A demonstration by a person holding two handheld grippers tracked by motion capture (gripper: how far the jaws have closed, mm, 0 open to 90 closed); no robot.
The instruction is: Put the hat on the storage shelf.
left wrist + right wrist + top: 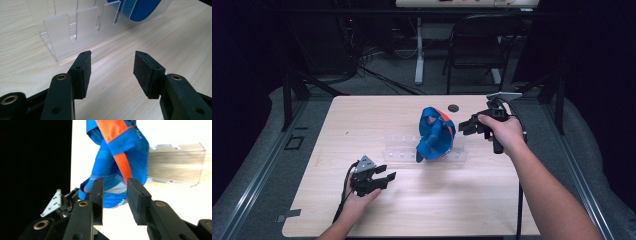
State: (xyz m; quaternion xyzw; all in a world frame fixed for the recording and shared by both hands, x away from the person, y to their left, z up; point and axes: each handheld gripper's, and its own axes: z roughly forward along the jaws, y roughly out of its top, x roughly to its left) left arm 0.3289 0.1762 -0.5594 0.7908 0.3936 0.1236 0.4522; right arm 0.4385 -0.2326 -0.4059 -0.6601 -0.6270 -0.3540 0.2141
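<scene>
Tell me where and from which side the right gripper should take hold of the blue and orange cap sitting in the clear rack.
Probably the cap's raised rear edge by the mesh panel, coming from the right, where the right gripper already faces it with open jaws. That edge is thin enough to pinch and stands free above the clear rack, while the crown looks too wide and rounded.
</scene>
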